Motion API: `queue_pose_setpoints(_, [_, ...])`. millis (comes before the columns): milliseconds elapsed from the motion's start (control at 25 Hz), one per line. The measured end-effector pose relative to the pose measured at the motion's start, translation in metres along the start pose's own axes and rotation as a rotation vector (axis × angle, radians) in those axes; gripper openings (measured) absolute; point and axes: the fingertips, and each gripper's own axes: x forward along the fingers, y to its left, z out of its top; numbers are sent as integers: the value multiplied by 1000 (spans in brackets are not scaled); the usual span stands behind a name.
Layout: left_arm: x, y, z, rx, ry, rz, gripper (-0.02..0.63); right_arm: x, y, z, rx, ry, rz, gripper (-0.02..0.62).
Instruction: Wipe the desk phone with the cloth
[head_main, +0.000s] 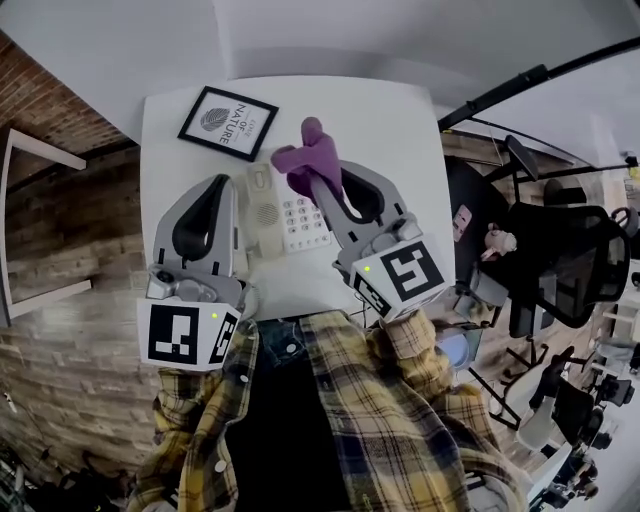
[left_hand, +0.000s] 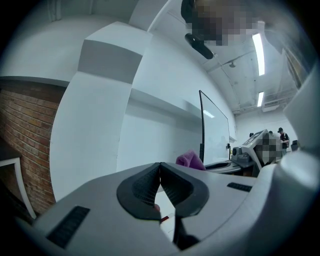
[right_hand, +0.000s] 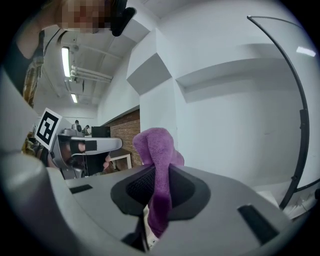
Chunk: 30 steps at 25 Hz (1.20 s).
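— White table (head_main: 400, 130), brick wall (head_main: 60, 230) on the left. Where's the desk phone (head_main: 270, 215)?
— Between both arms, its long axis running away from the person. The left gripper (head_main: 218, 185), jaws pressed together on nothing, sits beside the handset (head_main: 258, 195).
— And the cloth (head_main: 310, 160)?
— Pinched in the right gripper (head_main: 320, 182), bunched over the far end of the keypad (head_main: 303, 222). I'd say that arm is nearer.

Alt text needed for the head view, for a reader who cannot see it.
Seen from above, the right gripper clamps a purple cloth at the far end of a beige desk phone on a white table. The left gripper, shut and empty, is beside the handset; a framed print lies farther back.
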Motion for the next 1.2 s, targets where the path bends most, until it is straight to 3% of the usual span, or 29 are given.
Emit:
queue_pose_setpoints(360, [0, 8, -18, -8, 23, 33, 15, 30, -2, -36, 1, 87, 56, 63])
queue_pose_setpoints(1200, [-18, 39, -43, -57, 57, 112, 15, 126, 17, -156, -60, 430, 161, 63])
